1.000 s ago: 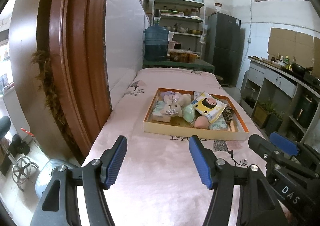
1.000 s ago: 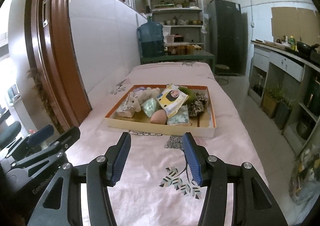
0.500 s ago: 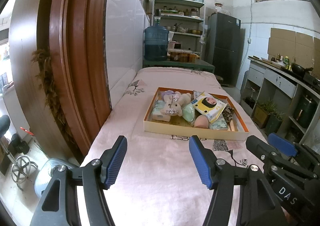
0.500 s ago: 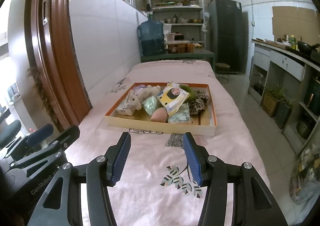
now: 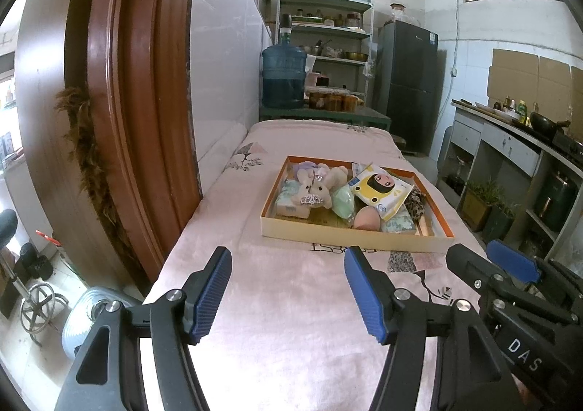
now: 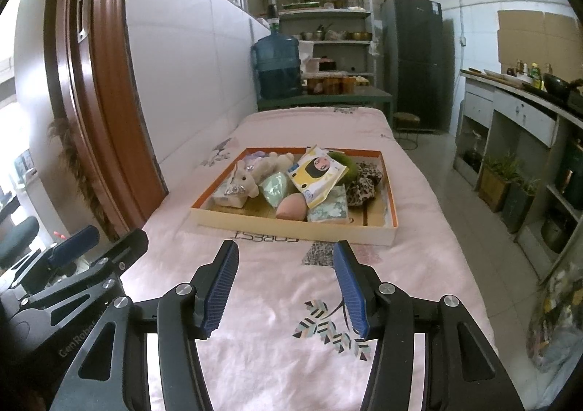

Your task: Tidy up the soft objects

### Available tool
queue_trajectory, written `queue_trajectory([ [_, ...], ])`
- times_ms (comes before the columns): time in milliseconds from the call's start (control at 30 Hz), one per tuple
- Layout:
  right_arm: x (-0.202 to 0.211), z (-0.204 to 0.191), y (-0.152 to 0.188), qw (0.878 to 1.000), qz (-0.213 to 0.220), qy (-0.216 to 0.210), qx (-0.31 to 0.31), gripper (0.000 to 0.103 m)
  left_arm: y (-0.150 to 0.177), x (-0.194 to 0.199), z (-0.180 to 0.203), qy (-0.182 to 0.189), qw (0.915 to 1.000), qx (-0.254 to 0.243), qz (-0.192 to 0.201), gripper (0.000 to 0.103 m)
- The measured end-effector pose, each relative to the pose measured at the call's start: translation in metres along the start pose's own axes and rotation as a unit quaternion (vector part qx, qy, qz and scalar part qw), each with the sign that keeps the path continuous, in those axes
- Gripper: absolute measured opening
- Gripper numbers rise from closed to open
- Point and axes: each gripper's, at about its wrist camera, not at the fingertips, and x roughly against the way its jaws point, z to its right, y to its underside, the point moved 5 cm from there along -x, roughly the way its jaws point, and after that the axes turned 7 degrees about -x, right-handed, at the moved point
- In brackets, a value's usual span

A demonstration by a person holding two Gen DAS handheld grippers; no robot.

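Nothing moved; tray (image 5: 355,238) ahead of empty jaws.

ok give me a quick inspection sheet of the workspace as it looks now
surface: pink floral bedspread, bare in front of the box
job's things: shallow orange-rimmed box holding a plush rabbit, yellow cartoon pouch, peach sponge egg, green packet, leopard-print fabric
clutter: nothing seen on the bedspread outside the box
grippers: left tool open, empty; right tool open, empty; both short of the box
cables: nothing seen
surroundings: wooden door frame, water jug, shelves, dark fridge
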Motion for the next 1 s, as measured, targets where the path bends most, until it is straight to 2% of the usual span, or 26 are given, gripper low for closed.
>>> queue_trajectory([
  [1000,-0.0047,-0.0009,-0.0002,1.0,-0.003,-0.001,0.002,0.056,-0.0005,-0.0007,-0.0001,0.001,1.0,0.0,-0.002,0.064],
])
